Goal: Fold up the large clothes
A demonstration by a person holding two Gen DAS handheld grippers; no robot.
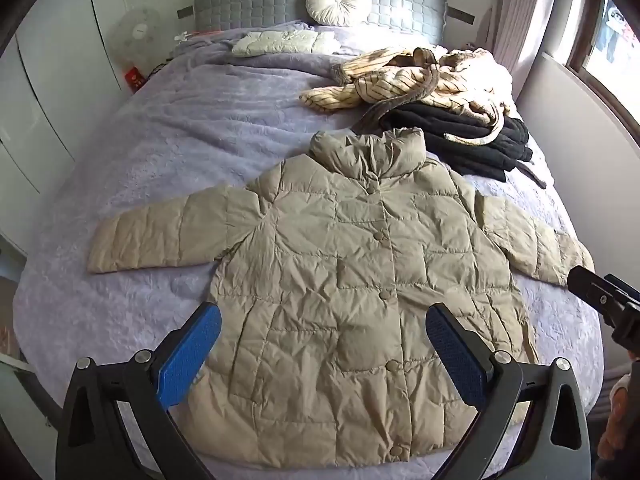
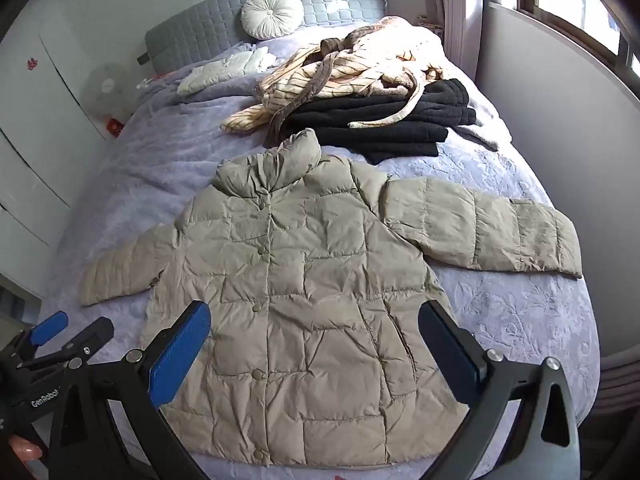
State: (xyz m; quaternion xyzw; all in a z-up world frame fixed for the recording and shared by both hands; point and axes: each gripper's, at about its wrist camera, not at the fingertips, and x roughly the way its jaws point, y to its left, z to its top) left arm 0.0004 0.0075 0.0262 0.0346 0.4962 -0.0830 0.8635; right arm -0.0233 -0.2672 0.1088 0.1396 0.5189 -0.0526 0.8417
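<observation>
A beige quilted puffer jacket (image 1: 340,264) (image 2: 304,280) lies flat and buttoned, front side up, on the lavender bedspread (image 1: 168,152) (image 2: 520,312), with both sleeves spread out to the sides and the collar toward the headboard. My left gripper (image 1: 324,320) hovers open above the jacket's lower half, blue pads wide apart with nothing between them. My right gripper (image 2: 316,320) hangs open over the lower front of the jacket, also holding nothing. In the left wrist view the right gripper (image 1: 600,304) shows at the right edge. In the right wrist view the left gripper (image 2: 68,340) sits at the lower left.
A striped cream robe (image 1: 416,76) (image 2: 352,68) is piled on folded black clothes (image 1: 460,136) (image 2: 380,120) beyond the jacket's collar. A folded white garment (image 1: 280,42) and a round cushion (image 1: 338,0) lie by the grey headboard. A fan (image 1: 138,34) stands left, a window wall right.
</observation>
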